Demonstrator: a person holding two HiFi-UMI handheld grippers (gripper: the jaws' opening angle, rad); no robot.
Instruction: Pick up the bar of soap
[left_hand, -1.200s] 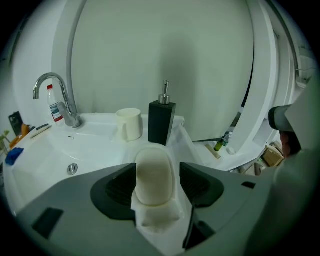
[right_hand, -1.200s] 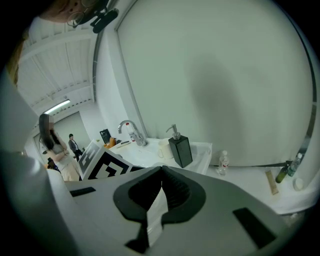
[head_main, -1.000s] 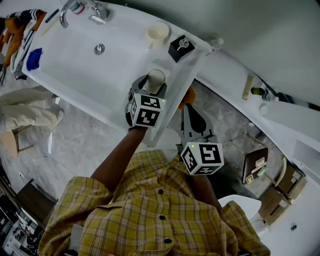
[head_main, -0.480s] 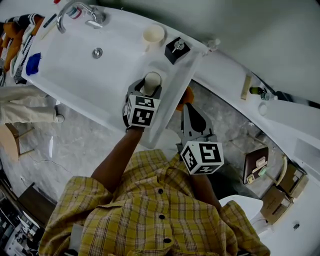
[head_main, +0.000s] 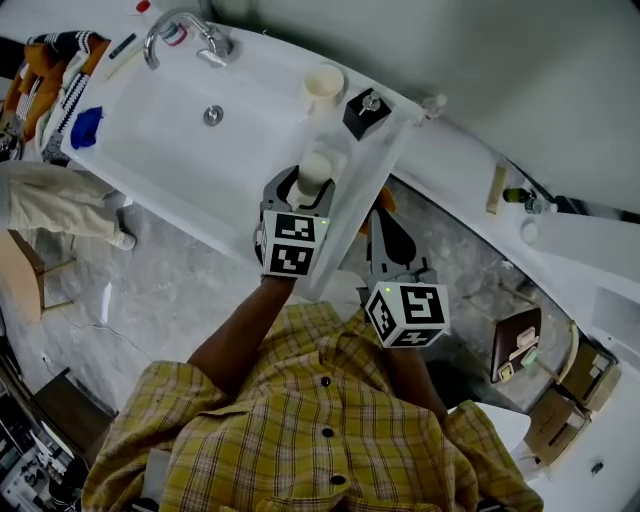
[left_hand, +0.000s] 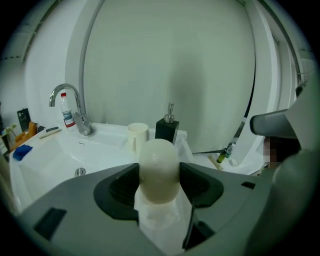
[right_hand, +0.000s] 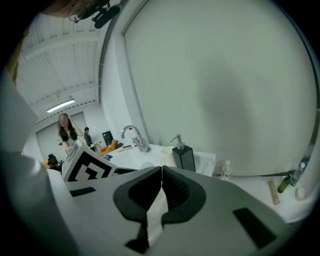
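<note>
Your left gripper is clamped on the bar of soap. In the left gripper view both dark pads press the flanks of the cream, rounded bar, which stands upright between them with its top above the jaw line. In the head view the bar of soap sits over the white ledge at the right end of the sink. No view shows whether it touches the ledge or hangs clear of it.

Your right gripper is at 4 o'clock from the left gripper, off the edge of the sink and over the grey floor. In the right gripper view its jaws are together along a thin vertical seam, with nothing between them.

Reference positions in the head view, taken from the bar of soap:
- Cup, cream: 12 o'clock, on the ledge.
- Soap dispenser, black with a metal pump: 1 o'clock, just beside the cup.
- Drain: 10 o'clock, in the basin.
- Faucet: 11 o'clock, at the far rim.
- Blue object: 9 o'clock, at the left end of the sink.
</note>
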